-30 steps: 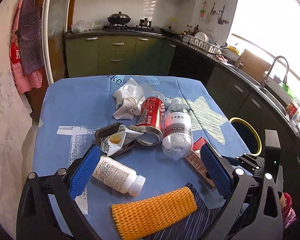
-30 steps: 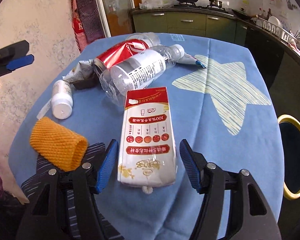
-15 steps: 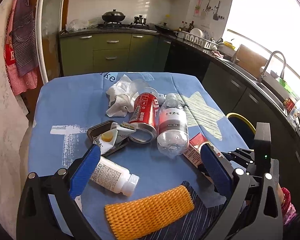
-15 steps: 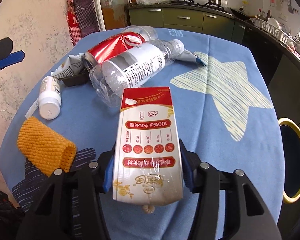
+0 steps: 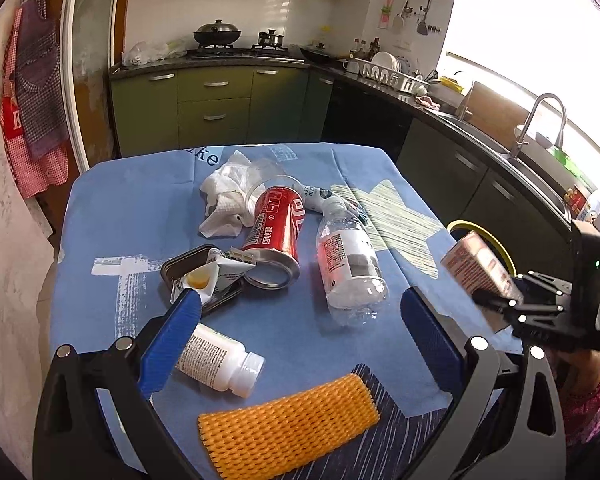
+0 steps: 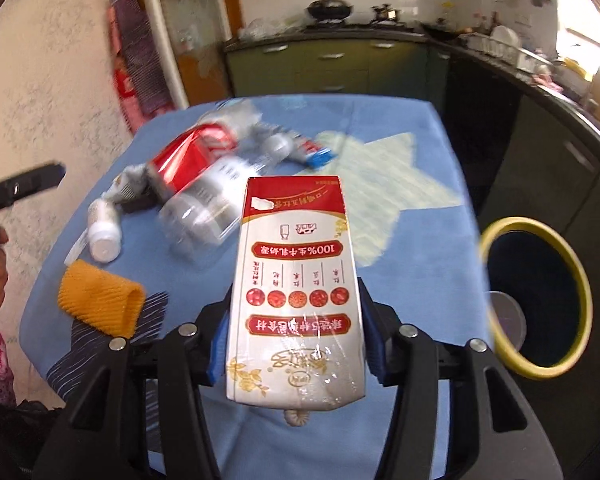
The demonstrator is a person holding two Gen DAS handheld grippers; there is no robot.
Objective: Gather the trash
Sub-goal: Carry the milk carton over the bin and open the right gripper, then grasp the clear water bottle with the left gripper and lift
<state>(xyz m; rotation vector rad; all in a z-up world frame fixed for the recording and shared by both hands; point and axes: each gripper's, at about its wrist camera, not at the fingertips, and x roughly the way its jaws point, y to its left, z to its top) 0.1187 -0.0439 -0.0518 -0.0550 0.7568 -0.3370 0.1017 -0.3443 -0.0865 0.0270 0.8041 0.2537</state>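
Both tongs show: right (image 6: 296,344) clamps milk carton (image 6: 296,280), apparently lifted; left (image 5: 300,320) gapes.

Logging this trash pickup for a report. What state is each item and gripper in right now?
Milk carton: clamped, lifted off table.
Right gripper: shut on carton.
Left gripper: open, empty.
Soda can: lying, open.
Water bottle: lying, empty.
Pill bottle: lying, capped.
Foam net: lying flat.
Bin: open.
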